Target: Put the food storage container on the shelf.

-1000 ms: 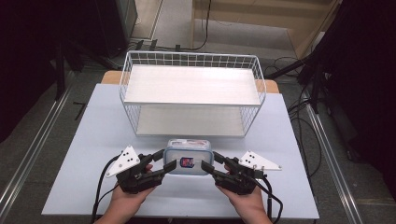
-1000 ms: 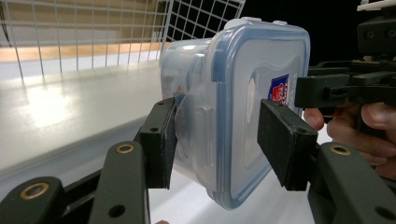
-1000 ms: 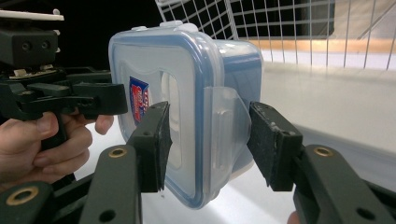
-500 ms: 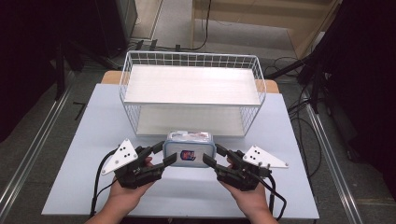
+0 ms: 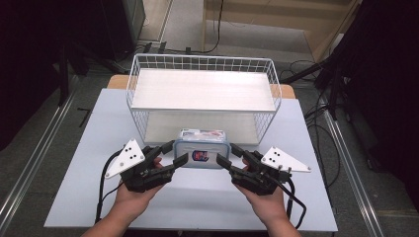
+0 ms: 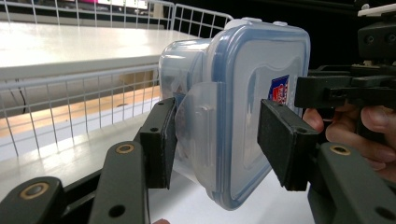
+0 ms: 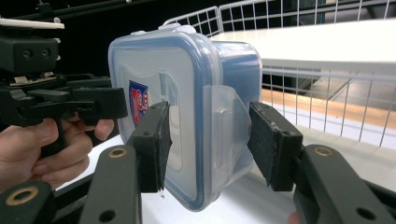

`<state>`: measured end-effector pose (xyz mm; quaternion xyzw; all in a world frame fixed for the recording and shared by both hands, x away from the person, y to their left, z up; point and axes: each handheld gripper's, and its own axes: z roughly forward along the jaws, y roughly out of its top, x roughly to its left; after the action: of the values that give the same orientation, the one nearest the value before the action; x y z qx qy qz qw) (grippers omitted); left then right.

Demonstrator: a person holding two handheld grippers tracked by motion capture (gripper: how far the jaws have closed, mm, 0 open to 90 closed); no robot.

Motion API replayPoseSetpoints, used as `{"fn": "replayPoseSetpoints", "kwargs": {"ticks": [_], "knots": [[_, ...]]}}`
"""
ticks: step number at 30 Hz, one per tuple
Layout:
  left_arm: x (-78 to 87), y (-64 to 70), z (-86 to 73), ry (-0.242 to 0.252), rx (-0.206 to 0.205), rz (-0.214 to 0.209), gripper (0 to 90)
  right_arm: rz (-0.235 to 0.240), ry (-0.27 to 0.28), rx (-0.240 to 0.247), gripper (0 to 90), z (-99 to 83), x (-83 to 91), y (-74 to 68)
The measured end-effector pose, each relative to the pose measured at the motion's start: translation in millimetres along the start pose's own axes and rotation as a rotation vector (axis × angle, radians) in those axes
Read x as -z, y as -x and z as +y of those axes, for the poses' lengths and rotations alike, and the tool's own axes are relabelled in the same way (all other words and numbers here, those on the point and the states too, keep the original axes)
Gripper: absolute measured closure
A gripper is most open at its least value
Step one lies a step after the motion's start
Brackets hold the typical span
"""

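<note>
A pale worktop (image 5: 89, 148) carries a white wire rack (image 5: 148, 84) at the back, with a box (image 5: 201, 148) before it.

A lab-like recording setup: a pale counter (image 5: 74, 197) carries a white wire rack (image 5: 202, 94) at twelve o'clock, ringed by black curtains (image 5: 29, 59), floor cables (image 5: 326, 133) at three o'clock, and metal rails (image 5: 29, 168) at nine.

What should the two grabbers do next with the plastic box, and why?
Probably squeeze both shut first. The left gripper and right gripper each straddle a side latch of the box, but gaps show beside the pads. Once it is gripped, the box could go into the wire basket just behind it.
</note>
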<state>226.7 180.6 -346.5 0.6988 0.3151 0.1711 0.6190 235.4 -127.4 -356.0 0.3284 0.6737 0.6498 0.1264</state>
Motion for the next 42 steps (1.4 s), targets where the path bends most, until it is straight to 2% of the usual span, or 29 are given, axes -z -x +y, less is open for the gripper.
{"fn": "replayPoseSetpoints", "kwargs": {"ticks": [12,25,28,34,42], "knots": [[-4.8,-0.7,24.0,0.034,-0.034,-0.004,48.9,-0.005,0.043,0.032,51.1,22.4,1.6,1.7],[-11.2,-5.0,39.2,0.052,-0.033,-0.011,48.8,-0.015,0.061,0.043,51.1,38.6,0.6,4.5],[-13.1,-9.1,44.1,0.051,-0.023,-0.013,48.8,-0.016,0.060,0.028,51.1,43.7,-2.3,6.2],[-19.0,-20.5,55.1,0.055,0.005,-0.032,49.0,-0.029,0.043,0.043,51.1,60.4,-8.3,10.2],[-29.6,-35.6,66.1,0.057,0.008,-0.030,48.9,-0.031,0.039,0.025,51.1,74.0,-20.8,22.3]]}}
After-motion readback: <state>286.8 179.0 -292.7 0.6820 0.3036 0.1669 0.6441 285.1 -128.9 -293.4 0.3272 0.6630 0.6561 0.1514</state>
